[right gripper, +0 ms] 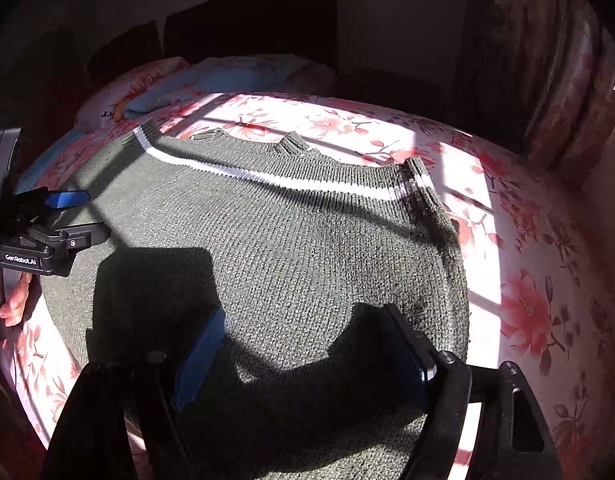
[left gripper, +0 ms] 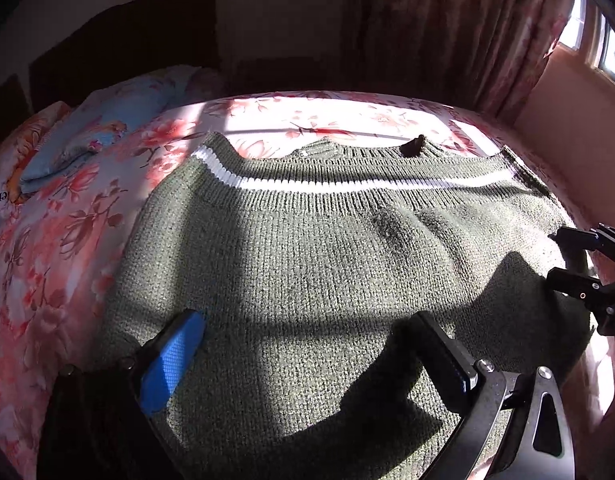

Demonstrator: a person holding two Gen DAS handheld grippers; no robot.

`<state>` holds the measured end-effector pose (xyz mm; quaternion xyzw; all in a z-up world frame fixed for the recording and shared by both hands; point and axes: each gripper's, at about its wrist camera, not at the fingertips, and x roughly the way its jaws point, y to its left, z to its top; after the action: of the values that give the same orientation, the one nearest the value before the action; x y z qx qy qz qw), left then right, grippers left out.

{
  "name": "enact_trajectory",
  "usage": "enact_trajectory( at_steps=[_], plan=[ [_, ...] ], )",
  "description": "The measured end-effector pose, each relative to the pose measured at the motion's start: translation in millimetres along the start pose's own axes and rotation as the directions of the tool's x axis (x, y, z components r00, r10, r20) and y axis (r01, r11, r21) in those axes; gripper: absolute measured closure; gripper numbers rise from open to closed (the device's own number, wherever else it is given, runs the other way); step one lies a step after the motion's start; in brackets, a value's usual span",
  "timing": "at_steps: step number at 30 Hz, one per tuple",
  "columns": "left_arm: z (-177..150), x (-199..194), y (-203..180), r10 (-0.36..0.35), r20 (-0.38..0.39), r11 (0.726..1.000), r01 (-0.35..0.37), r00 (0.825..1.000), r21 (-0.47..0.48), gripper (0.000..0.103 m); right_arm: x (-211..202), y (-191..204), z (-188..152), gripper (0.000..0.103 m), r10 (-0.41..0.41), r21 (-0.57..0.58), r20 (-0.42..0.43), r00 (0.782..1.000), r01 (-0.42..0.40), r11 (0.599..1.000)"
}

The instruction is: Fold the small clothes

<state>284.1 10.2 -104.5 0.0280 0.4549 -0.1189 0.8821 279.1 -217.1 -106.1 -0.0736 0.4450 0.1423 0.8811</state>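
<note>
My left tool is spread wide, holding nothing, and hangs just above the lower middle of the green sweater. My right tool is also spread and empty, above the lower right part of the same sweater. The sweater lies flat on the bed, its white-striped hem across the upper middle of the frame.

I judge the main risk is the thick, loose knit: if I close on the flat middle, I may pinch only the top layer or drag the whole piece, so the fold goes crooked. The hard shadows from the window hide the near edge, so I could miss it. The flowered bedsheet under it is soft and may be caught together with the knit.
</note>
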Motion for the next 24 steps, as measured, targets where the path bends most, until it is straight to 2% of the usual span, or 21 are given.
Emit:
enact_trajectory(
  at_steps=[2, 5, 7, 10, 12, 14, 15, 17, 20, 22, 24],
  plan=[
    [9.7, -2.9, -2.4, -0.010, 0.017, 1.000, 0.009, 1.000, 0.015, 0.000, -1.1, 3.6, 12.8, 0.024, 0.032, -0.001, 0.034, 0.999, -0.032, 0.999],
    [34.1, -1.6, -5.3, 0.029, 0.040, 0.998, -0.031, 0.999, 0.049, 0.000, 5.9, 5.9, 40.8, 0.024, 0.042, -0.010, 0.076, 0.996, -0.041, 0.999],
    [53.6, 8.6, -3.7, 0.063, 0.032, 0.996, -0.065, 0.998, 0.068, 0.000, 22.6, 4.8, 61.2, 0.024, 0.011, -0.003, 0.047, 0.999, -0.011, 1.000],
    [77.0, 28.4, 1.7, 0.056, 0.013, 0.997, -0.056, 0.998, 0.062, 0.000, 50.6, -1.9, 79.2, 0.024, 0.001, 0.009, 0.002, 1.000, -0.001, 1.000],
    [85.9, 46.0, 4.2, 0.048, -0.012, 0.996, -0.047, 0.999, 0.071, 0.000, 71.7, -8.7, 79.7, 0.024, -0.030, 0.004, -0.055, 0.998, 0.030, 1.000],
    [84.6, 69.5, 8.3, 0.060, -0.063, 0.995, -0.055, 0.996, 0.086, 0.000, 74.4, -19.8, 76.1, 0.024, 0.015, 0.034, -0.047, 0.999, -0.014, 0.999],
    [80.7, 72.5, 13.3, 0.025, -0.060, 0.997, -0.020, 0.998, 0.070, 0.000, 69.7, -24.9, 74.0, 0.024, 0.032, 0.048, -0.048, 0.998, -0.029, 0.998],
    [78.2, 66.1, 22.6, -0.025, -0.042, 0.998, 0.027, 0.999, 0.049, 0.000, 63.4, -31.7, 69.0, 0.024, -0.011, 0.042, -0.057, 0.998, 0.013, 0.999],
    [71.4, 62.0, 23.0, -0.027, -0.037, 0.994, 0.031, 0.999, 0.100, 0.000, 54.2, -40.4, 61.6, 0.025, -0.008, 0.034, -0.053, 0.999, 0.009, 0.999],
    [75.5, 55.4, 21.1, -0.022, -0.018, 0.996, 0.023, 1.000, 0.086, 0.000, 51.4, -39.2, 64.9, 0.027, -0.049, 0.027, -0.062, 0.997, 0.051, 0.998],
    [85.6, 49.8, 18.6, -0.069, 0.014, 0.996, 0.069, 0.997, 0.049, 0.000, 50.6, -35.8, 73.8, 0.029, -0.058, 0.047, -0.044, 0.997, 0.060, 0.997]
  ],
)
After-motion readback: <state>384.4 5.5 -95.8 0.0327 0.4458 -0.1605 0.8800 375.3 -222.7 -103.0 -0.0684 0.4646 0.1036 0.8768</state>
